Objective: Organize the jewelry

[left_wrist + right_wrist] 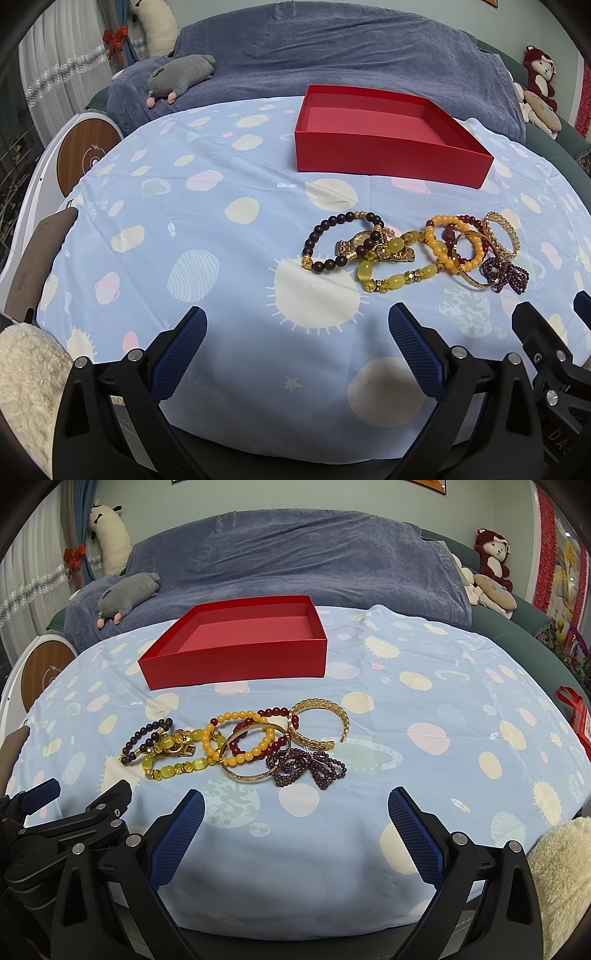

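Observation:
A pile of jewelry lies on the light blue cloth: a dark bead bracelet (334, 236), a yellow-green bead bracelet (397, 275), an orange bead bracelet (242, 738), a gold leaf cuff (318, 723), a thin gold bangle (245, 775) and a purple bead strand (306, 766). An empty red box (388, 157) stands behind the pile; it also shows in the right wrist view (236, 662). My left gripper (297, 325) is open, near the table's front edge, left of the pile. My right gripper (295, 805) is open, just in front of the purple strand.
A sofa under a blue-grey cover (295, 565) runs behind the table, with a grey plush toy (181, 77) on it. A round wood-and-white device (86, 155) stands at the left. A fluffy cream fabric (561, 878) lies at the front right edge.

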`<state>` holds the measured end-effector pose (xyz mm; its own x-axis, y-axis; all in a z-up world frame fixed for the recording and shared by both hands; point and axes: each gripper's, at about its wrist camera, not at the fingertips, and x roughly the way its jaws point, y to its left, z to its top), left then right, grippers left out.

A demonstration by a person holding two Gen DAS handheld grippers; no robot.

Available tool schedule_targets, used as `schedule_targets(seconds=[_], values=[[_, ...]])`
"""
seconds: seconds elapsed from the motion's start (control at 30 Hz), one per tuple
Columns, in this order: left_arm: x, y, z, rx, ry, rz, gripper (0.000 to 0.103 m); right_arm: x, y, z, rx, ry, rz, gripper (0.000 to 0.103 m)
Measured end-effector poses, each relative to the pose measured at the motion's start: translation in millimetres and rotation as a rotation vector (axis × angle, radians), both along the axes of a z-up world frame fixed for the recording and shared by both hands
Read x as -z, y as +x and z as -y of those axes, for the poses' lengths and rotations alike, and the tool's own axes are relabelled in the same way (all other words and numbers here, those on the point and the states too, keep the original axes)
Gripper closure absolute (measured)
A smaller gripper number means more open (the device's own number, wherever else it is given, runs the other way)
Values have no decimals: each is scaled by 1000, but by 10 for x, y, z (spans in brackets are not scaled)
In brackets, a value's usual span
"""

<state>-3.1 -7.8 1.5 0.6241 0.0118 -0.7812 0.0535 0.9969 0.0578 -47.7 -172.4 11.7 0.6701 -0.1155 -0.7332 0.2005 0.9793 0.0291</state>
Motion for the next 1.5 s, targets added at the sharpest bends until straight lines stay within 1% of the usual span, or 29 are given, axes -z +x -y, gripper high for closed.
schedule_targets(seconds=[0.73,0.87,1.03,1.13,1.2,1.3,1.37,1.4,1.47,1.5], values=[[5,-2,-4,2,-3,0,9,5,-5,-3,-2,2,1,7],[-8,18,-39,5,-27,-10,8,-38,17,31,-8,17,1,7],[-13,75,-181,-23,-89,-36,8,-43,33,92,-5,50,-2,7],[-44,110,-220,-25,-90,-28,8,-23,37,124,1,65,-5,7],[-61,135,-217,-19,-87,-26,8,-26,46,119,-1,49,-5,7],[-39,193,-218,-12,-90,-44,8,-38,62,109,-14,25,-4,7],[-21,237,-203,-6,-92,-52,8,-30,69,112,-19,33,-7,7],[-14,254,-191,-2,-90,-52,9,-25,72,117,-19,39,-9,7],[9,322,-158,18,-87,-63,13,-20,78,129,-18,46,-9,7],[24,353,-140,28,-87,-71,19,-21,80,136,-16,50,-8,7]])
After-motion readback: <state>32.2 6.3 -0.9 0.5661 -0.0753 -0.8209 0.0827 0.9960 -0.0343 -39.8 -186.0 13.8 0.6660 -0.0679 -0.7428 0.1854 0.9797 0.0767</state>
